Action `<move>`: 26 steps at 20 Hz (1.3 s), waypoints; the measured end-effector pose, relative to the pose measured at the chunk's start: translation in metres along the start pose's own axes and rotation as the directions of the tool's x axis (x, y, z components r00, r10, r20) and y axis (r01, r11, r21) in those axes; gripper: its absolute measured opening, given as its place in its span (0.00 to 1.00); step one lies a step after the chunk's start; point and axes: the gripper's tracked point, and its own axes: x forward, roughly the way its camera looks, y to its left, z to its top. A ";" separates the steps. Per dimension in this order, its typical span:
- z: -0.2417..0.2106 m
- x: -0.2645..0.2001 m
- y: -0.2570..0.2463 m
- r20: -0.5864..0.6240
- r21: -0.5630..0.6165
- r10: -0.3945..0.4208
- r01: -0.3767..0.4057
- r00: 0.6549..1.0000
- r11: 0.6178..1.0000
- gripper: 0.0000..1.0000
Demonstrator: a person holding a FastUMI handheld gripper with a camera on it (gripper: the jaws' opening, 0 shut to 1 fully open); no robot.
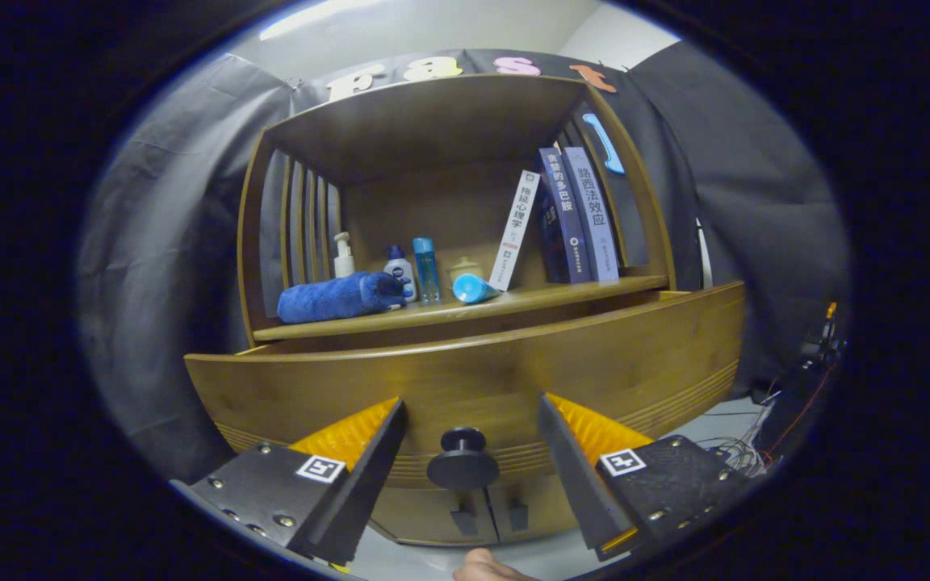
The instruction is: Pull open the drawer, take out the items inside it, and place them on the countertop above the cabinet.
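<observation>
A wooden cabinet stands ahead of me with its drawer pulled out a short way; the drawer's inside is hidden from here. A round dark knob sits on the drawer front, between my fingers and apart from both. My gripper is open, its fingertips close to the drawer front on either side of the knob. The countertop above the drawer carries a rolled blue towel, a white pump bottle, a white bottle with a blue cap, a slim blue bottle and a blue cup lying on its side.
Several books lean at the right of the shelf, one white book tilted. Slatted sides close the shelf left and right. Two small cabinet doors sit below the drawer. Cables lie on the floor at the right. A fingertip shows below.
</observation>
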 end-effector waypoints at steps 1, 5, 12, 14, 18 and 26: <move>0.000 0.002 0.001 0.003 0.002 -0.001 0.001 1.000 1.000 0.99; 0.001 0.011 0.001 0.014 0.003 -0.001 0.001 1.000 1.000 0.99; 0.000 0.030 0.003 0.046 0.020 -0.001 0.000 0.999 1.000 0.99; 0.000 0.038 0.004 0.056 0.020 -0.001 0.000 0.998 1.000 0.99; -0.001 0.051 0.004 0.069 0.038 0.000 -0.003 0.998 0.999 0.99; -0.003 0.088 0.008 0.178 0.005 0.008 -0.009 0.984 1.000 0.99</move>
